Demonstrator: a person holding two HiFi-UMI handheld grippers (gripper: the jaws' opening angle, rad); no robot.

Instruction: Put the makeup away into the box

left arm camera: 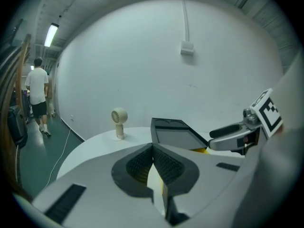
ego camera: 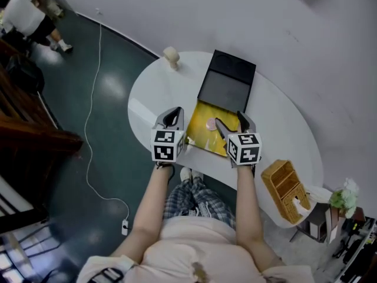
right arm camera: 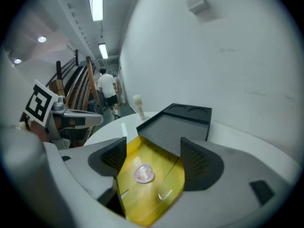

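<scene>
While the left hand-held gripper [left arm camera: 153,148] hangs over the near left of the white surface [ego camera: 153,93] with its jaws drawn together at the tips (no view shows whether a thin edge is pinched there), the work appears to fall to the other hand. Left of centre, a small fan [ego camera: 171,56] stands at the far rim, well apart from the task. At centre, a glossy yellow panel [right arm camera: 161,194] lies against the near edge of the black box [ego camera: 227,90], whose dark tray lies open beyond it. The round pink makeup piece [right arm camera: 143,173] rests flat on that panel, outside the tray. Right of centre, the right hand-held gripper [right arm camera: 154,151] hovers above the piece with its jaws spread wide and nothing between its pads. The step in hand is judged to be the pickup. The jaws should descend squarely, straddle the disc across its widest part and close on its rim. A flat disc on a slick panel may skate, so the approach should be slow. Release should come low over the tray. At far right, a wicker basket [ego camera: 287,186] sits near the edge, uninvolved.
</scene>
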